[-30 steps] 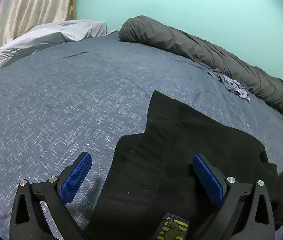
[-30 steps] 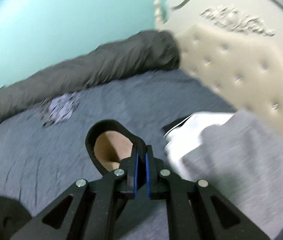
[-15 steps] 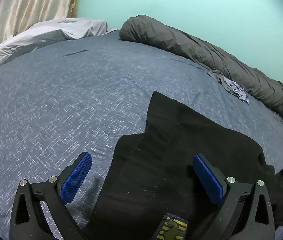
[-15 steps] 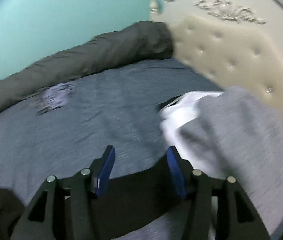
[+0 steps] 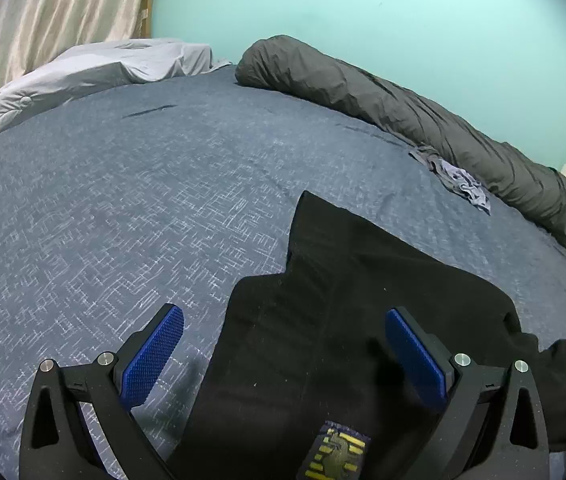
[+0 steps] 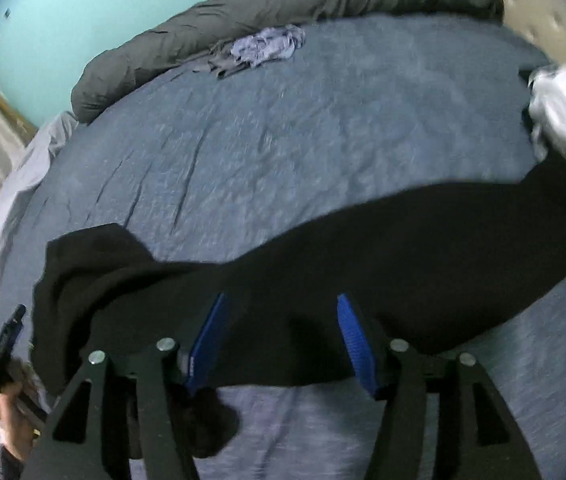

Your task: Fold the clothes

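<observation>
A black garment (image 5: 343,280) lies spread on the blue bedspread (image 5: 123,200), with a yellow-and-blue label at its near edge. My left gripper (image 5: 283,316) hovers over its near part, jaws wide open and empty. In the right wrist view the same black garment (image 6: 403,240) stretches across the bed as a long band. My right gripper (image 6: 283,304) points down at it with its jaws opening. The cloth lies below and between the blue pads (image 6: 353,332), which do not press on it. At the far left, a hand (image 6: 11,408) holds the left gripper (image 6: 7,332).
A rolled dark grey duvet (image 5: 403,108) lies along the teal wall. A small crumpled lilac garment (image 6: 267,46) sits beside it. A white and grey clothes pile (image 6: 563,112) is at the right by the cream headboard (image 6: 543,8). A pale sheet (image 5: 103,68) bunches at the far left.
My right gripper let go of the black cloth it was pinching, opened, and swung down toward the bed over the garment. The left gripper stayed still and open.
</observation>
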Demonstrator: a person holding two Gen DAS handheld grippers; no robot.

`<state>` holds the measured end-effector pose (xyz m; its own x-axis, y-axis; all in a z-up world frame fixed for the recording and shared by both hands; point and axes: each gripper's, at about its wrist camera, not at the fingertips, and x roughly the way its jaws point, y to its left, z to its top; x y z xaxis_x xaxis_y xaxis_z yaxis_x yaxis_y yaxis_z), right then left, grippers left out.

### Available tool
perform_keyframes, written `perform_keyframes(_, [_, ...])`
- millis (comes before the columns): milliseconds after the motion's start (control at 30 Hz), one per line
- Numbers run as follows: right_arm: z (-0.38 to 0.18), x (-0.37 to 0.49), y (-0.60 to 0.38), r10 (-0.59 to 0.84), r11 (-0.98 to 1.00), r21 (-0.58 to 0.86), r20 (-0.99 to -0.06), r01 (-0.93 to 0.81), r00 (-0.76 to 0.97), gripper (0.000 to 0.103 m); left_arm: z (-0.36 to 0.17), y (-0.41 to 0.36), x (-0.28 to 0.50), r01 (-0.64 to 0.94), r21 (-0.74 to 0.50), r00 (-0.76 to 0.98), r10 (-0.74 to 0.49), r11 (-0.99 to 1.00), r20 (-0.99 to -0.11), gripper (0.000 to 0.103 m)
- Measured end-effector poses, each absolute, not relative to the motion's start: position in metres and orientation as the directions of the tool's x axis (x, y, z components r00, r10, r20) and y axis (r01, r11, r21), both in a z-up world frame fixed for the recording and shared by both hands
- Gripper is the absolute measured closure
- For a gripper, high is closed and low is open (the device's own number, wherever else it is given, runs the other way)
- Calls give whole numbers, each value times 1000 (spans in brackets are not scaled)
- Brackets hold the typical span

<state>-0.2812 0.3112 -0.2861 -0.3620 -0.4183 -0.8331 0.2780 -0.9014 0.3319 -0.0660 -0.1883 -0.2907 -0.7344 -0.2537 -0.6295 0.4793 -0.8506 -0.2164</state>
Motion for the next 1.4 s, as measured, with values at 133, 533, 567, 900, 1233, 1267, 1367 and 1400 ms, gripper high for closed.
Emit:
perform_keyframes(133, [-301, -260, 296, -506, -860, 450, -811, 239, -293, 43, -290, -190, -62, 475, -216, -736, -251, -853, -628, 0])
perform_keyframes(533, [-306, -273, 290, -376, -926, 339, -870, 166, -320, 31, -289, -199, -52, 472, -244, -746, -237, -847, -622, 0])
perform_keyframes(567, [-312, -278, 299, -359, -933, 343, -879, 107, -314, 31, -290, -200, -53, 471, -245, -746, -234, -847, -623, 0])
perform_keyframes(900, [-366, -287, 371, -456, -804, 553, -809, -217, -372, 31, -291, -197, -56, 458, -241, -748, -224, -856, -625, 0])
perform_keyframes(1233, [-339, -287, 386, -468, -809, 581, -733, -95, -494, 98, -289, -196, -60, 456, -228, -748, -232, -860, -622, 0])
perform_keyframes(1267, [-327, -282, 387, -479, -806, 588, -714, -66, -510, 98, -289, -196, -60, 458, -227, -748, -234, -860, -621, 0])
perform_keyframes(1367, [-290, -267, 385, -516, -797, 604, -660, 23, -546, 99, -286, -195, -57, 456, -222, -754, -242, -862, -611, 0])
perform_keyframes(1400, [-277, -262, 382, -530, -793, 607, -645, 53, -551, 99, -284, -194, -55, 453, -218, -759, -245, -865, -604, 0])
